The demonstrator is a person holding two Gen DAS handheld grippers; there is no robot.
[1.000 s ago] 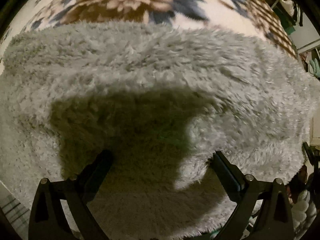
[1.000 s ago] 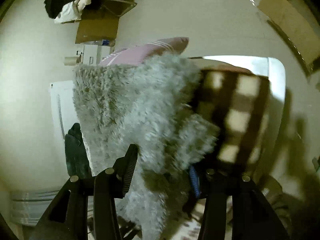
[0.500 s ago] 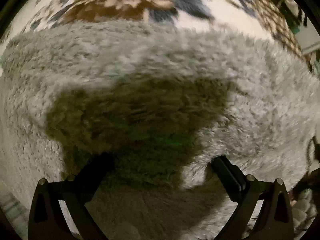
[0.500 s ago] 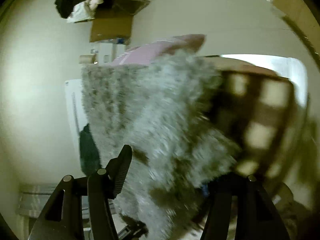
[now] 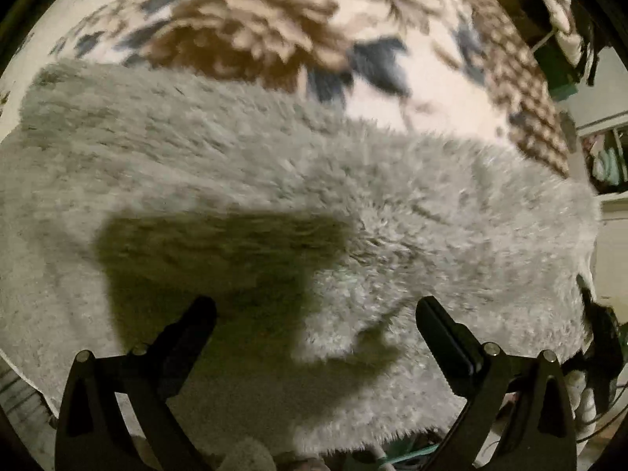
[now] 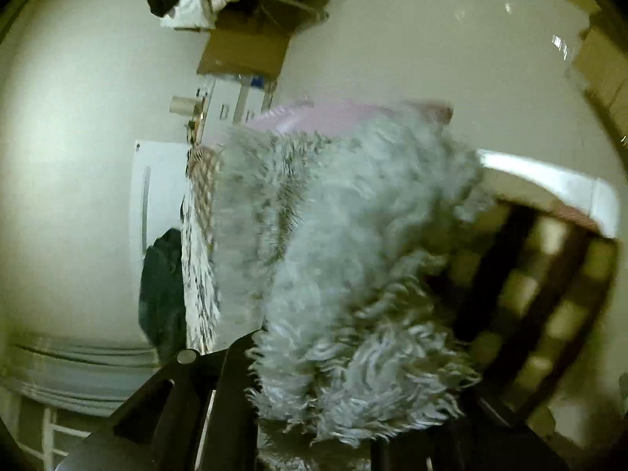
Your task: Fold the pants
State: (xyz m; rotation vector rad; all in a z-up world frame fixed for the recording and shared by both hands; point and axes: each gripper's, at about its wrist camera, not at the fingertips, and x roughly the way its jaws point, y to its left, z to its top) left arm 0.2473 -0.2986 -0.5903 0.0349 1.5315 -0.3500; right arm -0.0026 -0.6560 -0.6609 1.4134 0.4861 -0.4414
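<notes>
left gripper point(image 5: 314, 322): fingers wide, over grey fleece pants point(image 5: 274, 180), gripping nothing
right gripper point(image 6: 353, 404): jaws just closed, clamping pants point(image 6: 353, 274), lower centre
bedspread point(image 5: 274, 27): floral, upper frame

- Open gap between the left gripper point(image 5: 316, 316) fingers, fluffy grey pants point(image 5: 298, 196) spread beneath.
- Ahead of right gripper point(image 6: 353, 384): bunched pants point(image 6: 345, 274), checkered cloth point(image 6: 530, 294) alongside.

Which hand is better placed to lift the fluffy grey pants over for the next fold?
Right. The right hand-held gripper has just closed on the fluffy grey pants; the left hand-held gripper hangs open above them, gripping nothing.
</notes>
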